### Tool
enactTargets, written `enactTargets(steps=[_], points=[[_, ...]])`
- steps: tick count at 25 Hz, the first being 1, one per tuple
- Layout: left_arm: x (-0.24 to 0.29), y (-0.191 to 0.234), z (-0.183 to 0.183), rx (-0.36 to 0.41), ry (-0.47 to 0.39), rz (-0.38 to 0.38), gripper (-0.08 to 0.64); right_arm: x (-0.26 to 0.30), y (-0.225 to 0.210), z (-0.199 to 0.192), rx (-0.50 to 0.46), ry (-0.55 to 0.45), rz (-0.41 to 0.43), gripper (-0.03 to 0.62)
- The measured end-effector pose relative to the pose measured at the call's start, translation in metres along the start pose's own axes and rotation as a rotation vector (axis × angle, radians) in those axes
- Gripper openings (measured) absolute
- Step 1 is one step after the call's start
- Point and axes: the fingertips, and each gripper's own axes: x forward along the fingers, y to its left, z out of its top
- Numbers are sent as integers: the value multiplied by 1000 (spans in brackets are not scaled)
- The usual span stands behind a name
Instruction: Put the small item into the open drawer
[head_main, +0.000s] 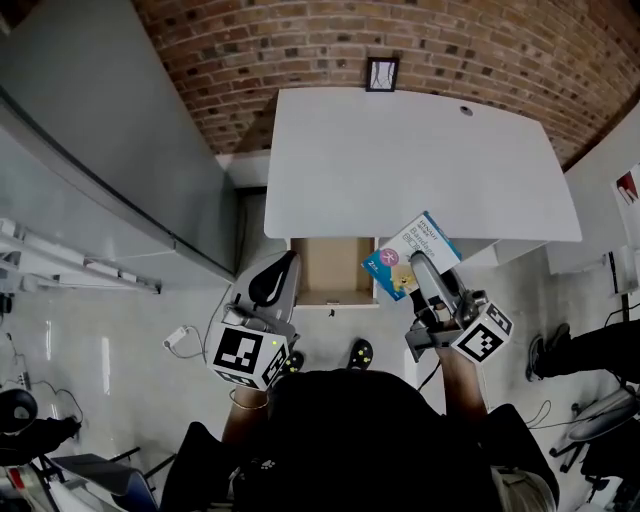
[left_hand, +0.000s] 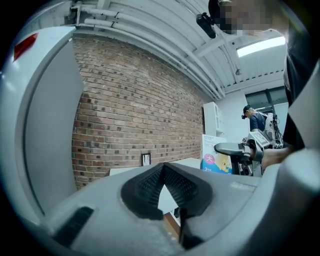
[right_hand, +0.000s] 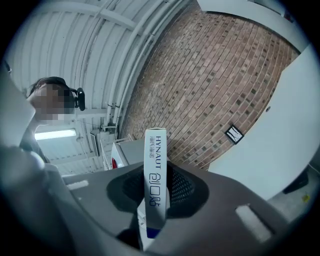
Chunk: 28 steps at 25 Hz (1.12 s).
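Under the white table (head_main: 420, 150) by the brick wall (head_main: 300, 50) the drawer (head_main: 330, 265) is open, and my right gripper (head_main: 424, 270) pinches the little box (head_main: 395, 258) just beside it, so I think I must slide it over and let go; my left gripper (head_main: 288, 265) is closed, empty.

Rough matt brick wall (head_main: 300, 50); table (head_main: 420, 170) top smooth matt white, drawer (head_main: 330, 265) inside looks like bare brown wood or board. The box (right_hand: 155, 170) is printed card with a slight sheen. Both left gripper (left_hand: 162, 187) and right gripper (head_main: 420, 265) shells matt grey plastic, pads (left_hand: 186, 189) black and ribbed; floor (head_main: 100, 350) glossy.
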Motion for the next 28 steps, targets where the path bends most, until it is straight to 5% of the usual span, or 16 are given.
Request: enactTargets(steps=[10, 19, 24, 28], points=[[0, -21, -9, -10, 19, 108, -3, -2, -18, 1, 53, 88, 81, 86], [-6, -16, -17, -35, 33, 113, -3, 4, -22, -14, 51, 117, 71, 87], [-7, -2, -18, -136, 16, 101, -3, 11, -24, -24, 31, 140, 43, 87], [-6, 4, -27, -64, 71, 98, -3, 20, -29, -39, 8, 175, 15, 87]])
